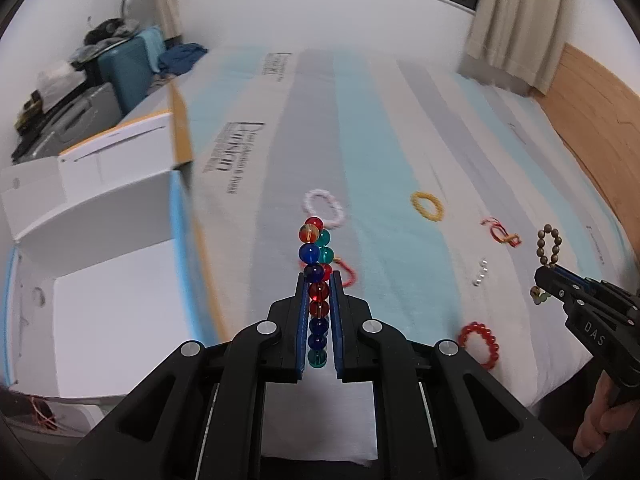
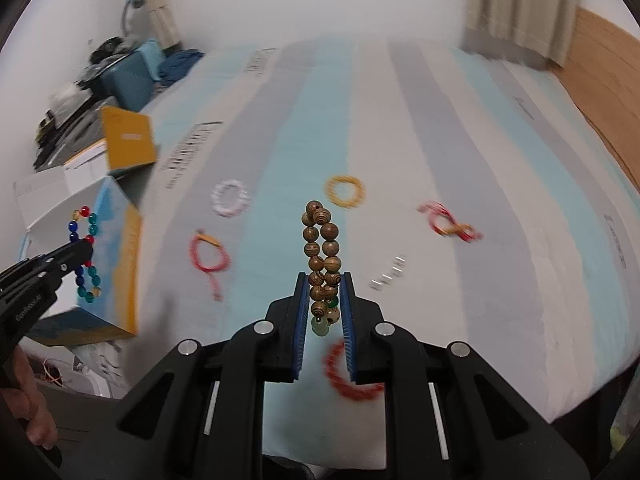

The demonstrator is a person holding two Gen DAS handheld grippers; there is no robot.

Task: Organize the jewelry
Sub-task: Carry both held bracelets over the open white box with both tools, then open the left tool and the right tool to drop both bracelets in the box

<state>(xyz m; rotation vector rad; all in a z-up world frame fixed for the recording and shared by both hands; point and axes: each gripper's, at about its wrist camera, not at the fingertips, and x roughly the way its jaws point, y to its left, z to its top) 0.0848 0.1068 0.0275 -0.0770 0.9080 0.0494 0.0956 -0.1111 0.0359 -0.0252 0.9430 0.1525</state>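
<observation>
Both hands were up over the striped bedspread (image 1: pixel 400 152), each with a catch. The left gripper (image 1: pixel 319 280) had its blue pads pinched on a glass bead bracelet (image 1: pixel 316 264) of red, blue and teal beads, the loop standing up past the fingertips and clear of the bed. The right gripper (image 2: pixel 324 280) was clamped on a wooden bead bracelet (image 2: pixel 322 240), brown and grained, with pale green beads at its lower end, also held off the bed. To the left stood an open white box (image 1: pixel 100 216) at the bed's edge. Left lying on the cover were a white bracelet (image 1: pixel 324 207), a yellow bracelet (image 1: pixel 427 207), a red cord bracelet (image 2: pixel 208 258), a tangled red-and-gold cord (image 2: pixel 448 222), a small silver piece (image 2: pixel 388 272) and a red bead bracelet (image 1: pixel 482 342) nearest the person
</observation>
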